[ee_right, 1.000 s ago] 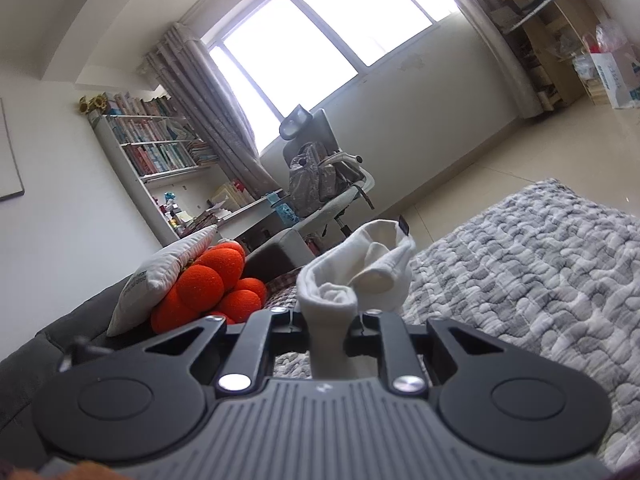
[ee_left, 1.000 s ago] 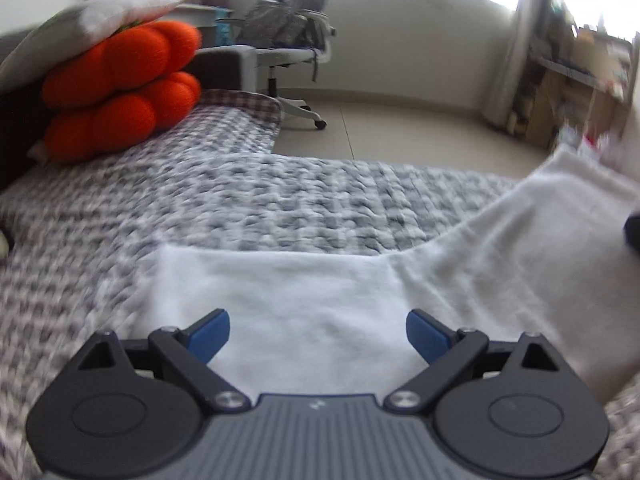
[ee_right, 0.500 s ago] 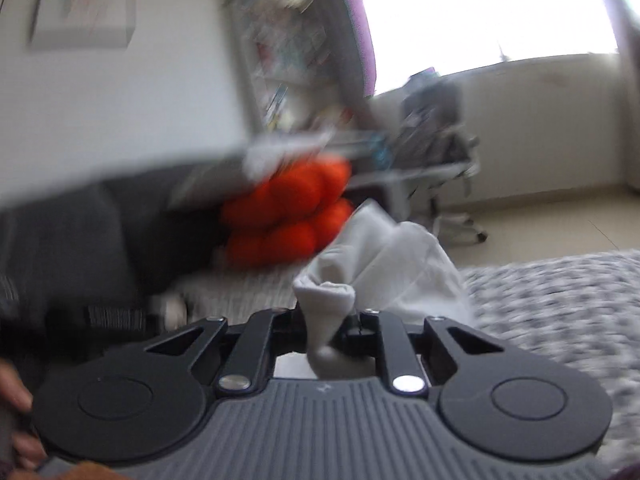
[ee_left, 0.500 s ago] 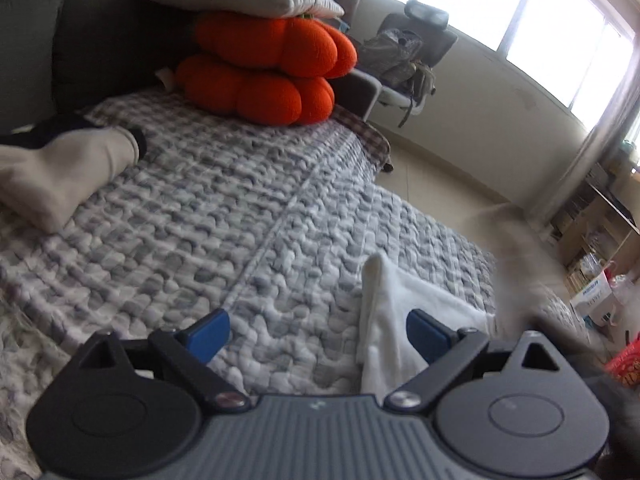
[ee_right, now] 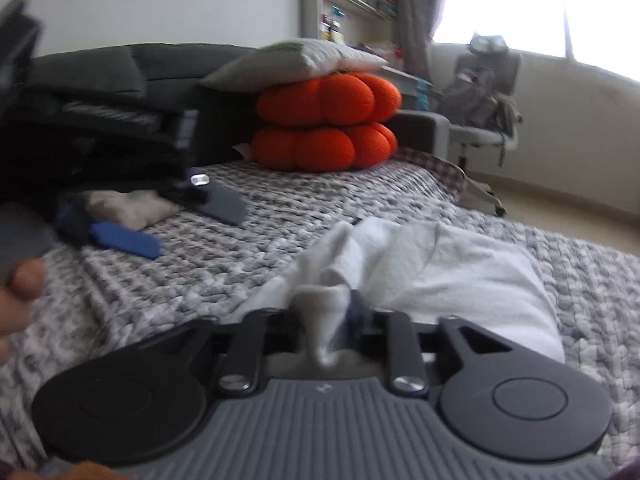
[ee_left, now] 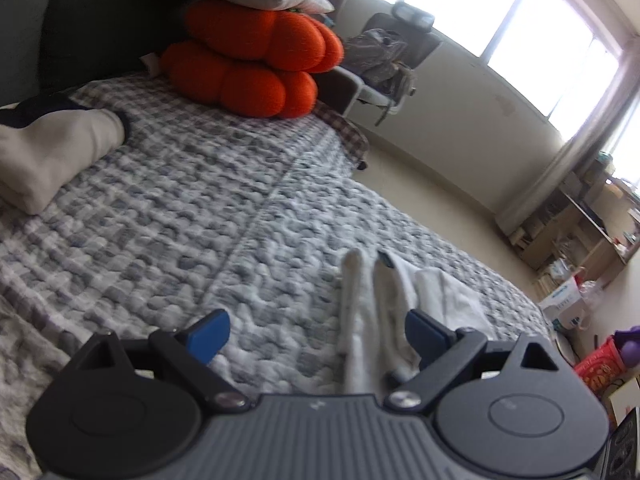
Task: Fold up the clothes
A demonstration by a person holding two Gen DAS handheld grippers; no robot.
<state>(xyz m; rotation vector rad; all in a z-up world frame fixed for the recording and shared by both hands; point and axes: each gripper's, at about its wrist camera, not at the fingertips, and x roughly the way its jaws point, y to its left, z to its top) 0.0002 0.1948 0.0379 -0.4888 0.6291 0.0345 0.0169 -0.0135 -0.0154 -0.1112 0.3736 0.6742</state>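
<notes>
The right gripper (ee_right: 340, 322), still clamped on the white soft cloth (ee_right: 460, 276), has lowered it onto the grey-white knitted blanket (ee_left: 200, 208), while the left gripper (ee_left: 316, 330) stays wide apart beside it.

Both cameras ride low and close over the grey quilt (ee_left: 168, 208), each looking along its own gripper toward the orange cushions (ee_left: 256, 60) and window wall (the right view more level); both share the cushions, the office chair (ee_right: 486, 92) and the white garment (ee_right: 460, 268).
</notes>
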